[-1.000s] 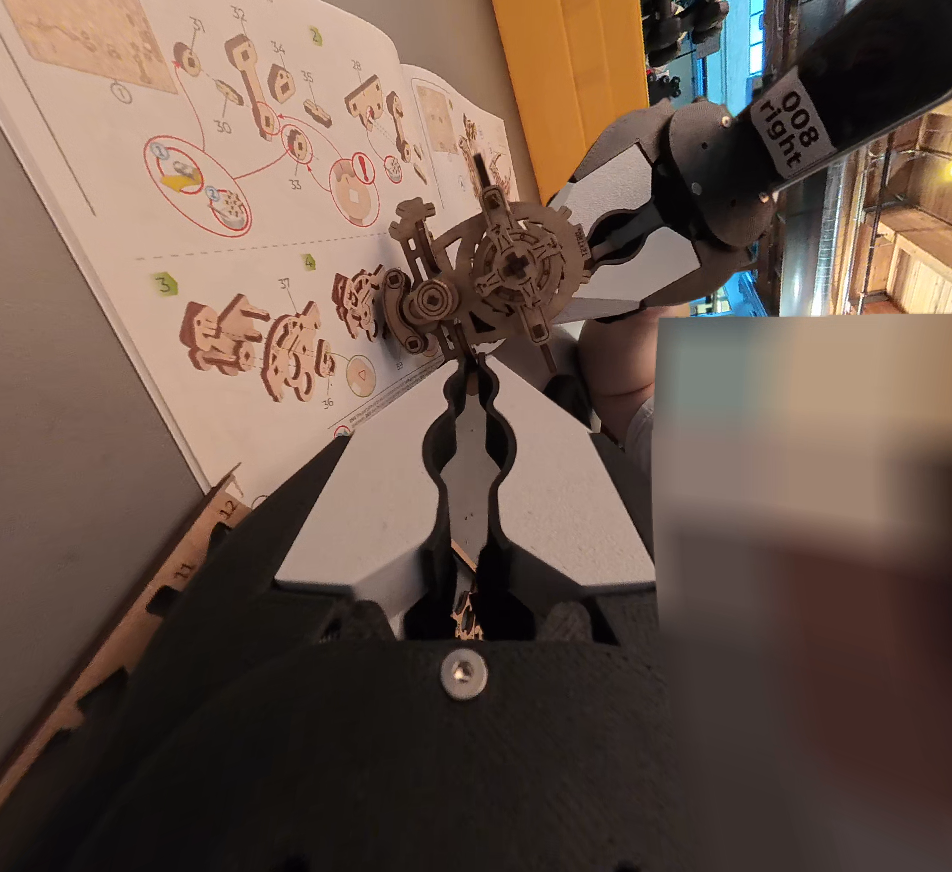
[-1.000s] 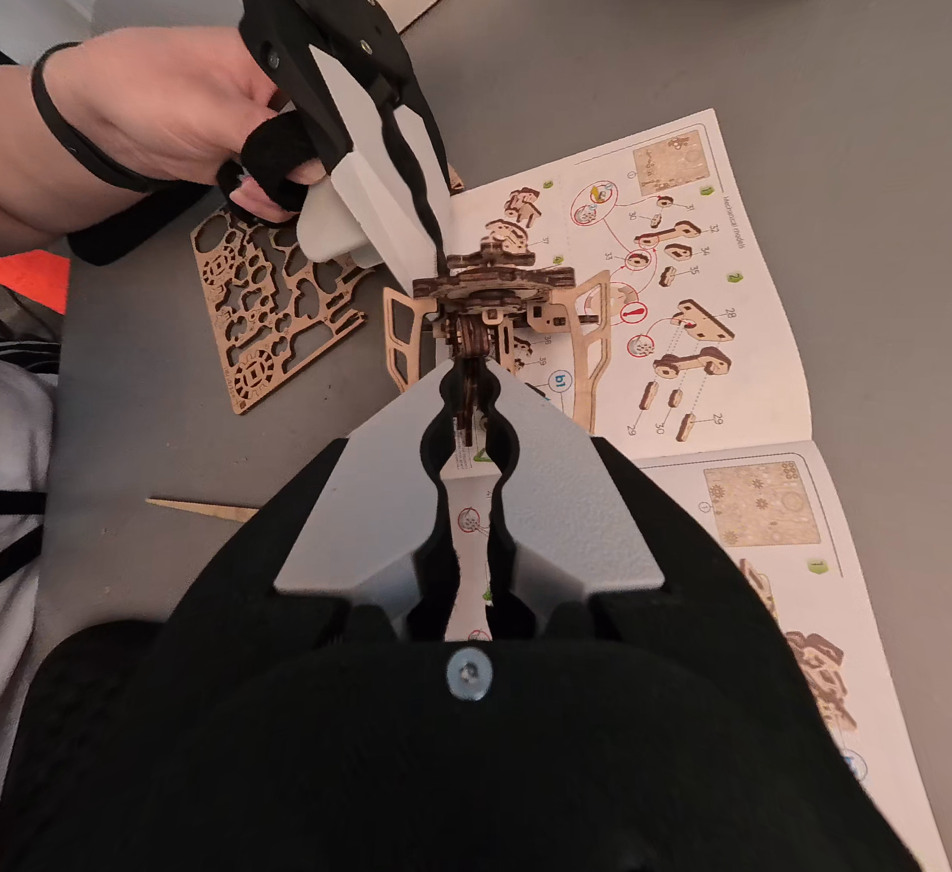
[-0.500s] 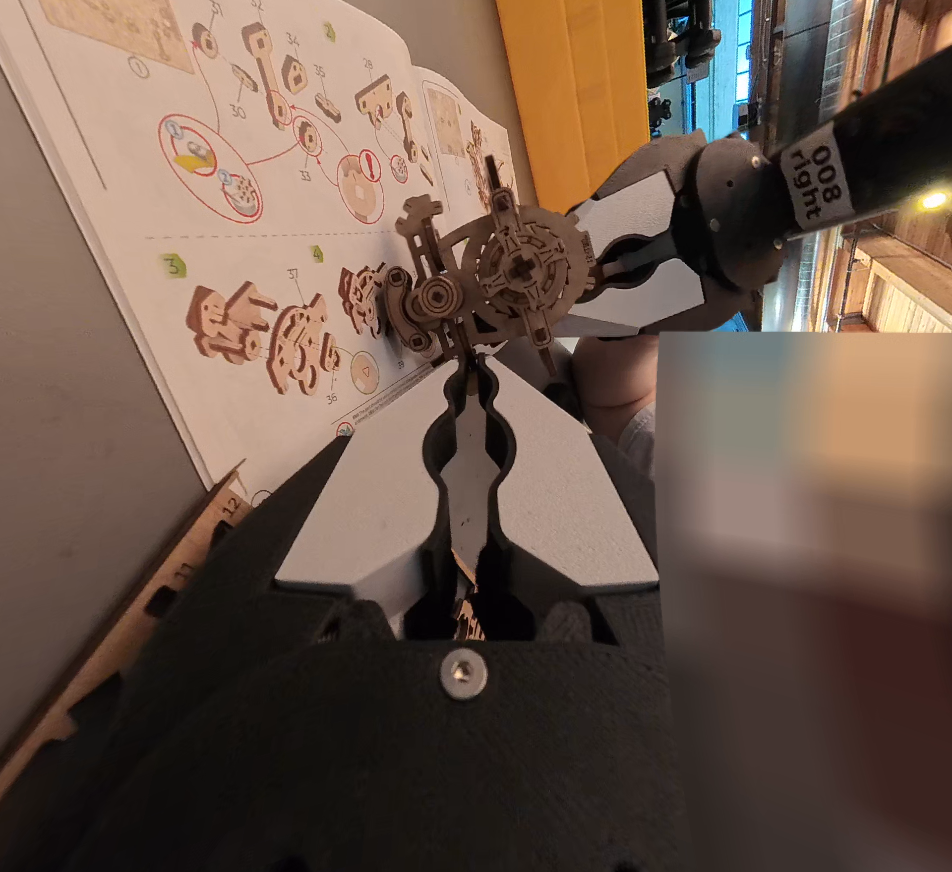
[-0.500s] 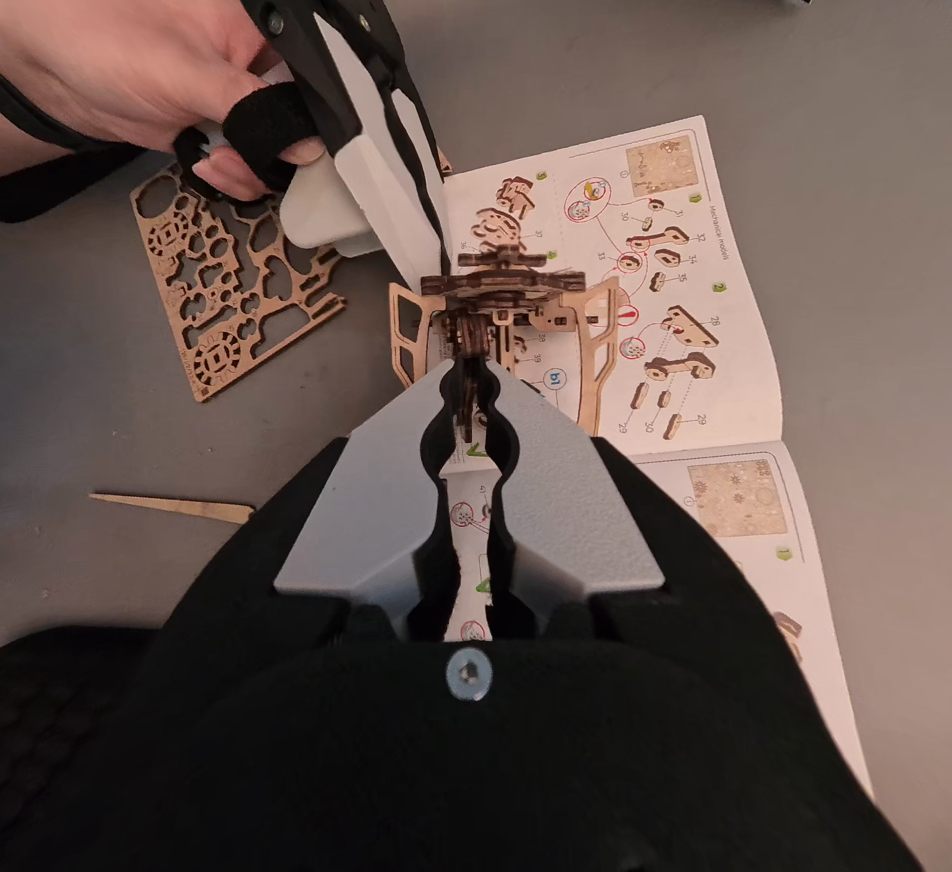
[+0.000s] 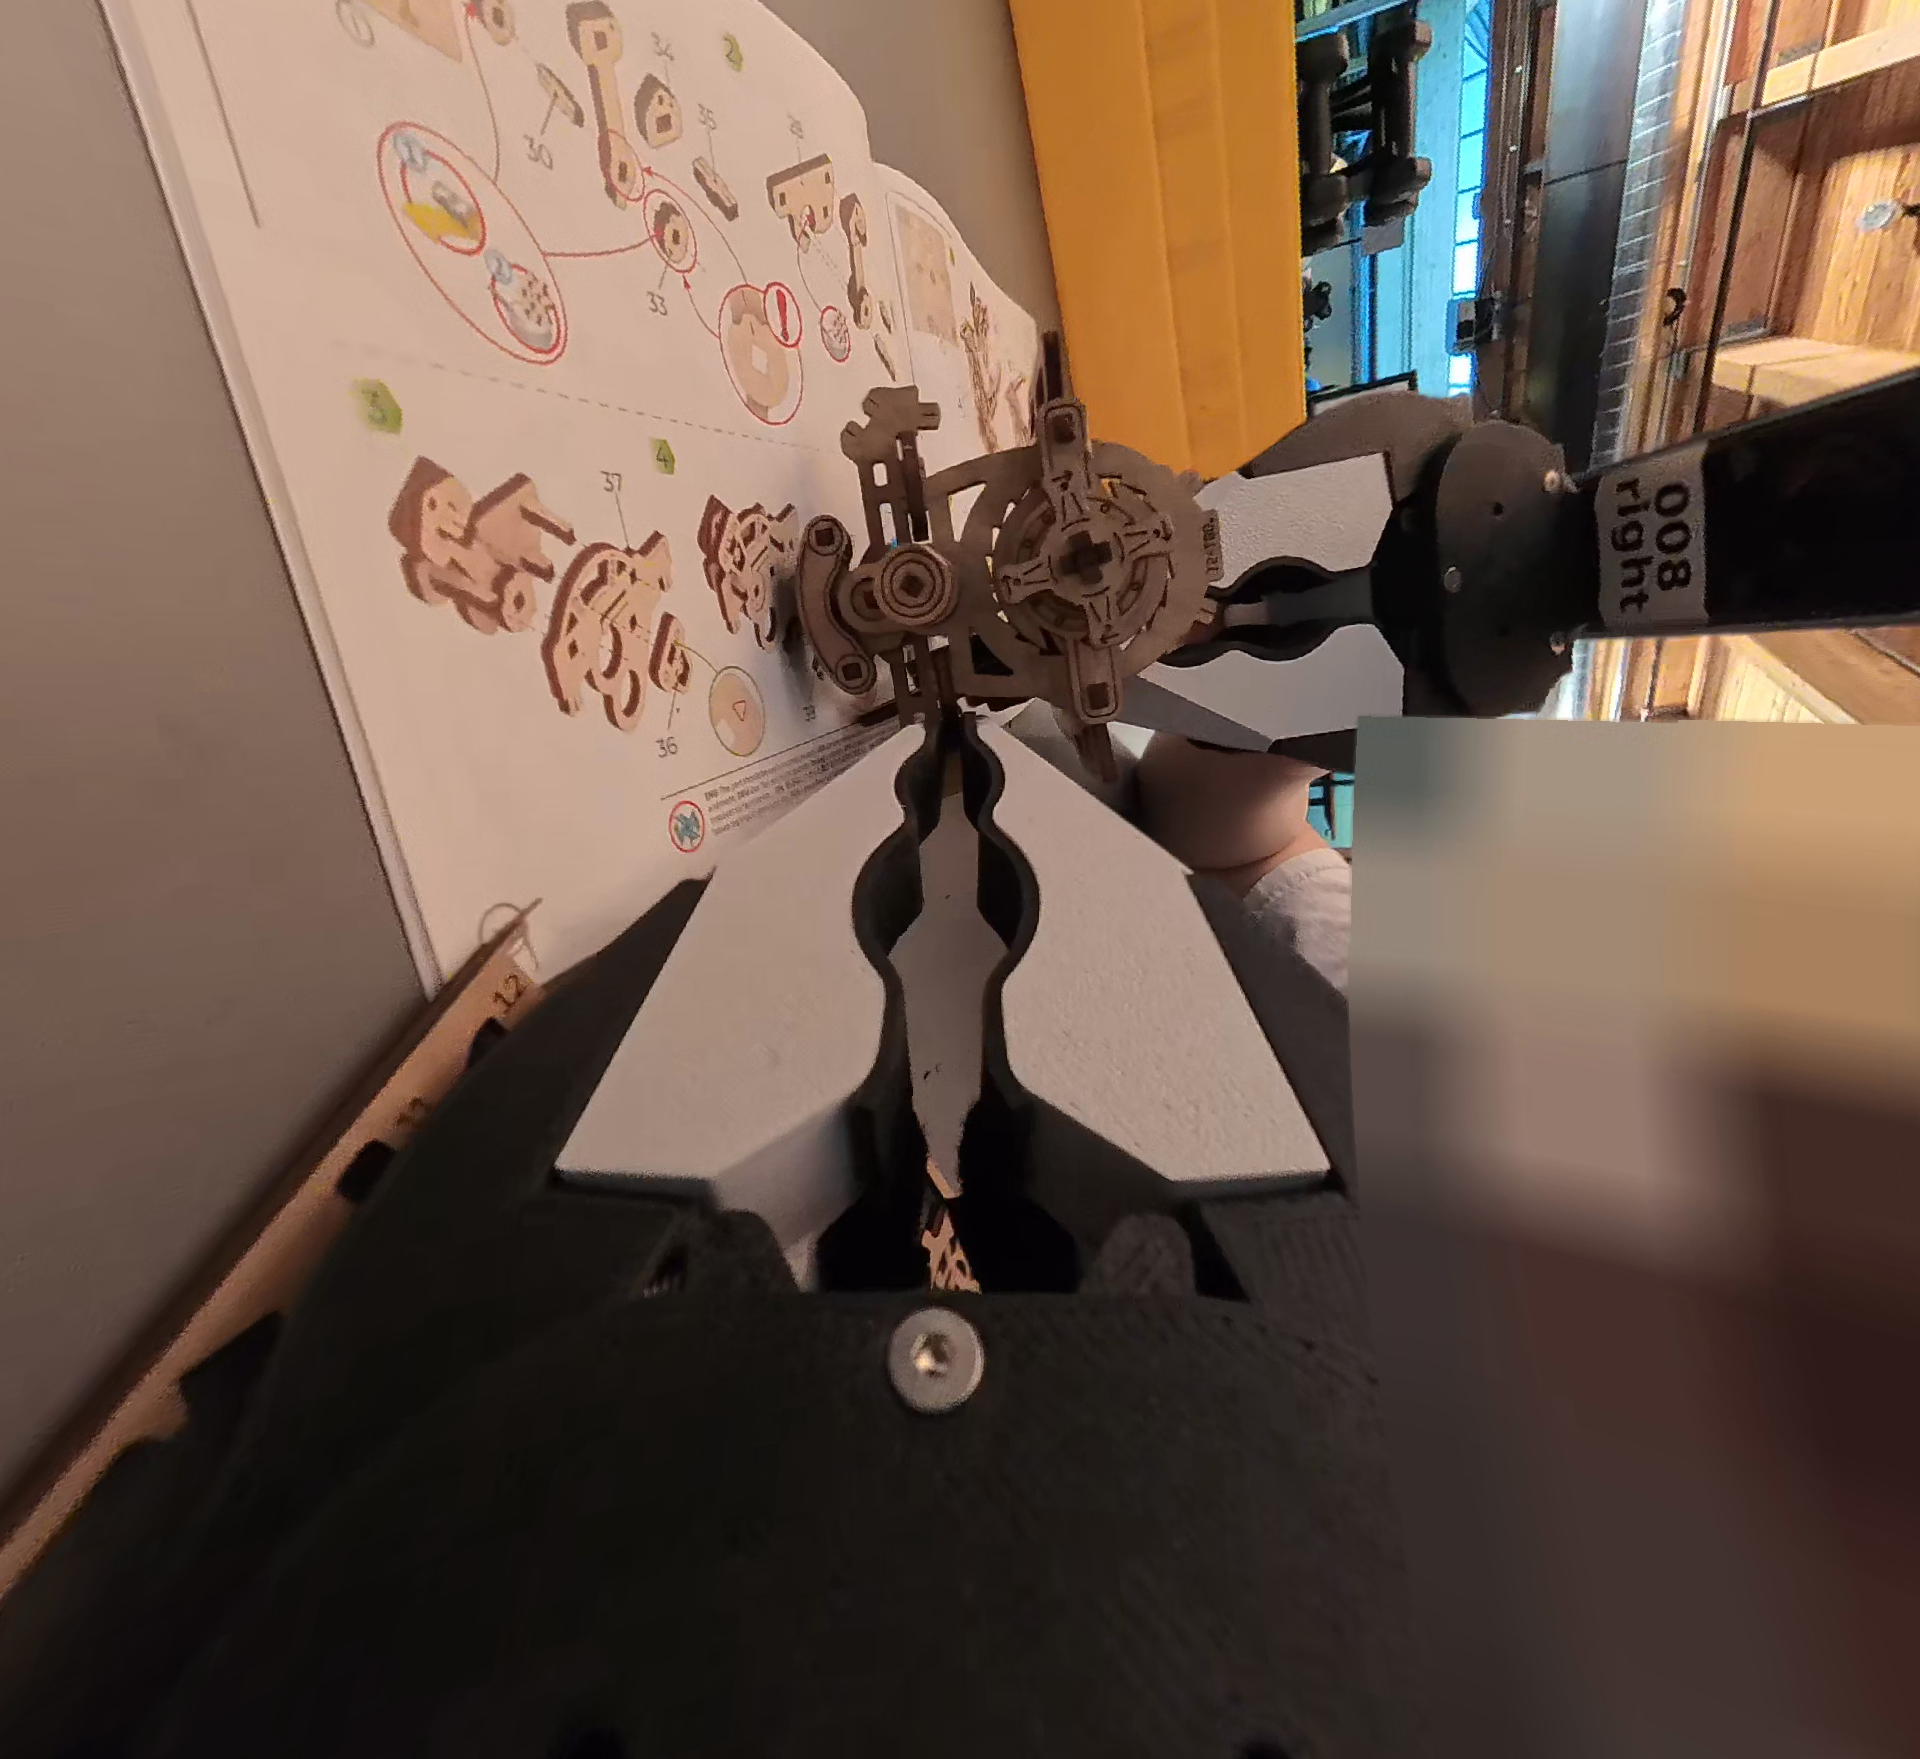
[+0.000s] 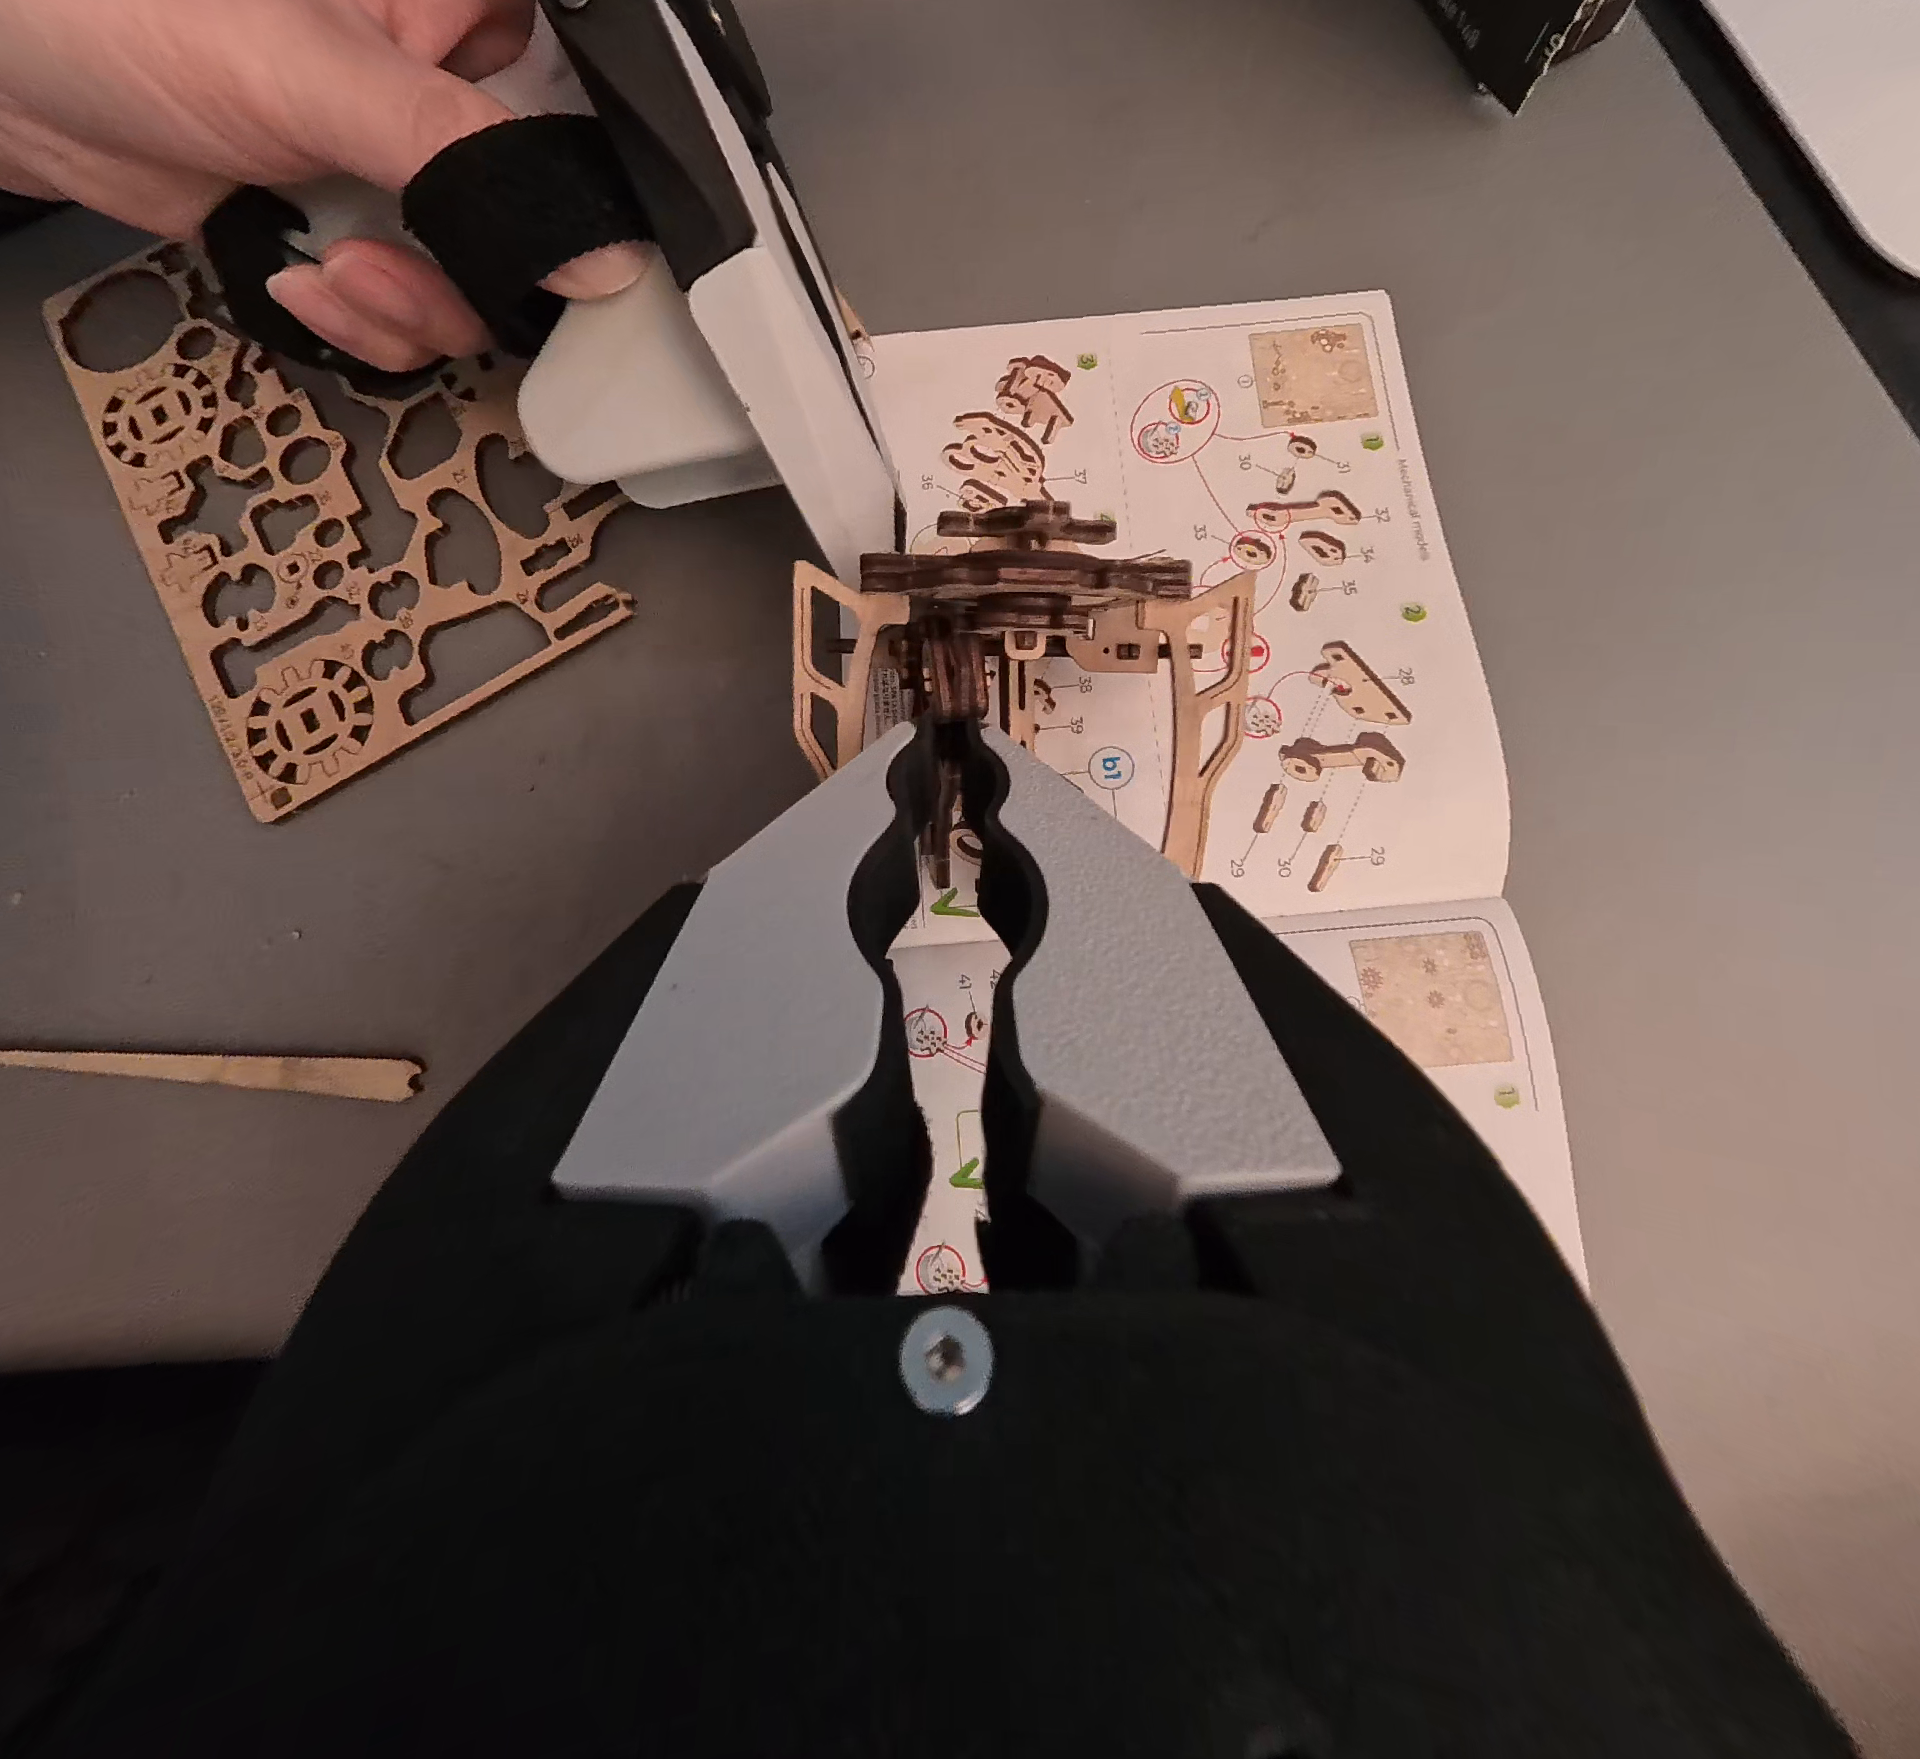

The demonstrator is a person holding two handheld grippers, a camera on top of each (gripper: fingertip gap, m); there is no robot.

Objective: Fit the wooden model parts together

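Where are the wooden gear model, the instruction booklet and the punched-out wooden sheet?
wooden gear model (image 5: pixel 1081 556), left wrist view, hub of its big wheel.
instruction booklet (image 6: pixel 1351 774), right wrist view, open page.
punched-out wooden sheet (image 6: pixel 312 566), right wrist view, middle.

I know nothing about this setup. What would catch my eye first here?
A dark wooden gear model, pinched from two sides in mid-air by the left claw and the right claw, both shut on it. Under it an instruction booklet lies open on the grey table. A punched-out wooden sheet lies left of the booklet in the right wrist view.
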